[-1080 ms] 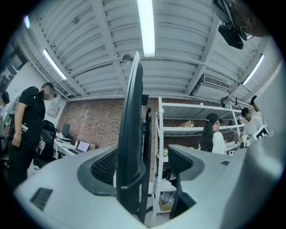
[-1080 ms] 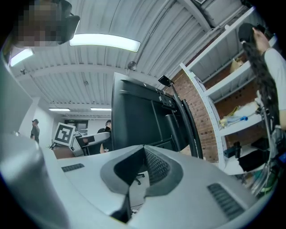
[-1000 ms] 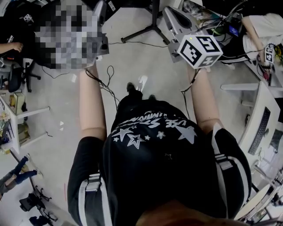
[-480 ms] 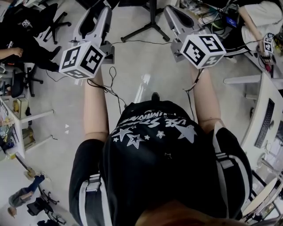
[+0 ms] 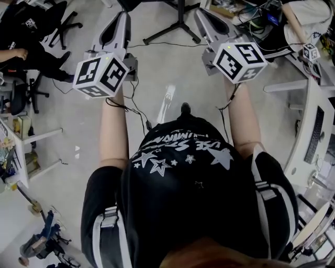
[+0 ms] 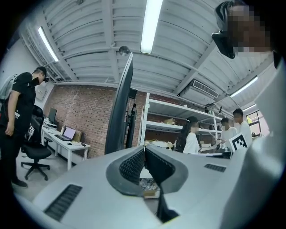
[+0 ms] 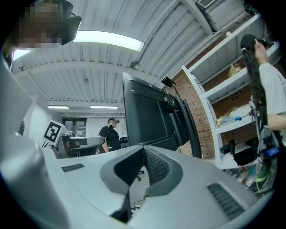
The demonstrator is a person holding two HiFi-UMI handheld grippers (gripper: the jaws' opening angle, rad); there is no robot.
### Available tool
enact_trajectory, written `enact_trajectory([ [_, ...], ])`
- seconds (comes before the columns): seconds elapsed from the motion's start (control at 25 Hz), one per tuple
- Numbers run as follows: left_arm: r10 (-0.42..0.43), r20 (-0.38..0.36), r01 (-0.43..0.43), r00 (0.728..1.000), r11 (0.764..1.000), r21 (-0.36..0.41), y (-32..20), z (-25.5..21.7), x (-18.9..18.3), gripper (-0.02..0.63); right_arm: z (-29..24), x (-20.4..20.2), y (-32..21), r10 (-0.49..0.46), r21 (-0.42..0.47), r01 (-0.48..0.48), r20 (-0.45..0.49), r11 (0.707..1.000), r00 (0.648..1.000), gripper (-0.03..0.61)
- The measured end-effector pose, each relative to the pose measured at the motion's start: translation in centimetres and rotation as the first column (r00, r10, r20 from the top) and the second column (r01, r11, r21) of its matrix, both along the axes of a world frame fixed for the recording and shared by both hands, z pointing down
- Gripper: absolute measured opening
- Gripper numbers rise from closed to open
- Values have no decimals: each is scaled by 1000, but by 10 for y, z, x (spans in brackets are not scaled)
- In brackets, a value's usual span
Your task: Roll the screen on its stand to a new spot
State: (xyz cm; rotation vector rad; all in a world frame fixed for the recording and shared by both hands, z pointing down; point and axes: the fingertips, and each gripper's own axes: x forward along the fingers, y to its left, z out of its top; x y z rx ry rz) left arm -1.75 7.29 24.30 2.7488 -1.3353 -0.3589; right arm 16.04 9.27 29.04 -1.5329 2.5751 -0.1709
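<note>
The screen [image 7: 145, 116] is a large dark panel on a black stand; the right gripper view shows it from behind and to the side. In the left gripper view the screen [image 6: 119, 107] stands almost edge-on, just left of the jaws. The stand's black legs [image 5: 178, 26] spread on the floor at the top of the head view. My left gripper [image 5: 124, 15] [image 6: 144, 147] is held out toward the stand, shut with nothing between its pads. My right gripper [image 5: 200, 11] [image 7: 143, 147] is level with it and also shut and empty. Neither touches the screen.
A black cable [image 5: 131, 99] trails over the floor between my arms. Office chairs [image 5: 63, 26] and a seated person are at the left. White desks [image 5: 314, 131] with a keyboard line the right. White shelving [image 6: 178, 120] with several people stands behind the screen.
The left gripper's cube, hidden a second ago, now shows, lower in the head view. The stand's legs have slid toward the top edge. The right gripper has barely moved.
</note>
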Motion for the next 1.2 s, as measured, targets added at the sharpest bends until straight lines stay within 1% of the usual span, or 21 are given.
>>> enact_trajectory([
  [0.12, 11, -1, -11, 1000, 1000, -7, 13, 3, -12, 13, 3, -13, 14, 4, -9, -5, -9, 1000, 1000, 8],
  [0.52, 57, -3, -57, 998, 998, -39, 64, 20, -34, 11, 15, -47, 72, 13, -30, -14, -56, 999, 998, 7],
  [0.72, 88, -21, -89, 996, 995, -41, 88, 24, -39, 11, 22, -51, 99, 40, -44, -43, -67, 998, 997, 7],
  [0.92, 102, -24, -103, 995, 993, -51, 100, 31, -35, 11, 30, -49, 116, 54, -64, -59, -78, 996, 996, 6],
  [1.2, 119, -8, -119, 993, 992, -51, 118, 36, -57, 11, 34, -80, 133, 50, -64, -56, -87, 996, 995, 7],
])
